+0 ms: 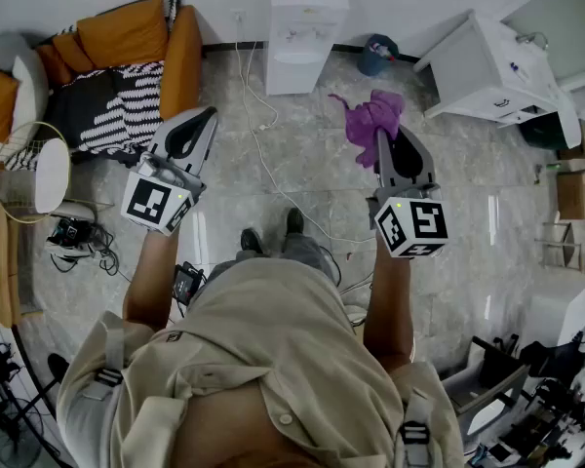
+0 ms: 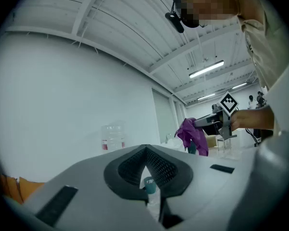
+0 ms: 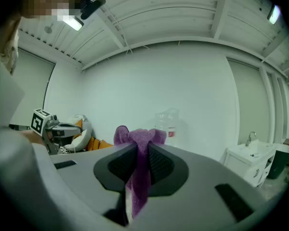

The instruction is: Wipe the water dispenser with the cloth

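We are holding the right tongs (image 1: 382,136) out ahead of us at about 1 o'clock, and they are pinching the purple cloth (image 1: 370,117). In the right gripper view the fabric is running between the two dark pads, bunching above the tips and hanging down below them. In the head view the cloth is spilling out past the tips toward 11 o'clock, clear of the floor (image 1: 273,198).

We are holding the left tongs (image 1: 205,117) out at about 11 o'clock, level with the right ones and well apart from them. Their tips are pressed together with nothing between them; through the small gap behind the tips the left gripper view is showing only a teal bin (image 1: 377,54) far off.

The water dispenser (image 1: 305,27) is standing against the wall at 12 o'clock, between the two tongs and well beyond them. It is a white cabinet with a clear bottle on top, and neither the cloth nor the tongs are touching it.

An orange sofa (image 1: 127,32) is sitting at 10 o'clock, and the bin is standing just at 3 o'clock of the dispenser. A white sink cabinet (image 1: 487,71) is standing at 2 o'clock.
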`<state>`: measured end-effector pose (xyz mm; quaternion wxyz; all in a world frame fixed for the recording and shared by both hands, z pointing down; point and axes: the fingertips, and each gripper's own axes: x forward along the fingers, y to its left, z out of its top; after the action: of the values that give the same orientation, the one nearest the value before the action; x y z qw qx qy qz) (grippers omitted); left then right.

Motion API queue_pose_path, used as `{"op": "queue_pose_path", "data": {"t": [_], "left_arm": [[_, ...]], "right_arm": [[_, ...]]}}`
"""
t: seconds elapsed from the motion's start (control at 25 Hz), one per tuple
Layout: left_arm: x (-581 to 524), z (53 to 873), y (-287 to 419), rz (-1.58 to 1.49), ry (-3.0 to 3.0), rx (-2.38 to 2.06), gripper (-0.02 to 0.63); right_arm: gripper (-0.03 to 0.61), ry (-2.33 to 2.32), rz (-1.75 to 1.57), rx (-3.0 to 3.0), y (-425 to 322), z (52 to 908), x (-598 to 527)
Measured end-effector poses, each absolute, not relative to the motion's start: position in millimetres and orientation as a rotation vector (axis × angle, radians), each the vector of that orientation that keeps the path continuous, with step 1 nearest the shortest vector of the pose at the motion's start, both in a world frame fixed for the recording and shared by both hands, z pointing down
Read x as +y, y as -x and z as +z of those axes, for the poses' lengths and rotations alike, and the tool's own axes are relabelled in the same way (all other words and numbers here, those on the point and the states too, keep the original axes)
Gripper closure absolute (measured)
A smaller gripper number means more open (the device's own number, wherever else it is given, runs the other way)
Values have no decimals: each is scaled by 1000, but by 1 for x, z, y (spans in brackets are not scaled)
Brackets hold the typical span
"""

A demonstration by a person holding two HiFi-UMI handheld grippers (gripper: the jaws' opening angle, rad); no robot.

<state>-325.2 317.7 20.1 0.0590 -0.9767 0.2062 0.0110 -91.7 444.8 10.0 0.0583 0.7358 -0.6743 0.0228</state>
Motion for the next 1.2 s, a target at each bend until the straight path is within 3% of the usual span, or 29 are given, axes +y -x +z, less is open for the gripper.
{"op": "queue_pose_path", "data": {"t": [0.64, 1.2], "left_arm": [[326, 17, 323, 63, 2972, 579, 598], [288, 24, 258, -20, 2945, 711, 598]], "right_arm": [[518, -2243, 78, -2034, 100, 7, 455], [515, -2195, 161, -2205, 20, 24, 390]]}}
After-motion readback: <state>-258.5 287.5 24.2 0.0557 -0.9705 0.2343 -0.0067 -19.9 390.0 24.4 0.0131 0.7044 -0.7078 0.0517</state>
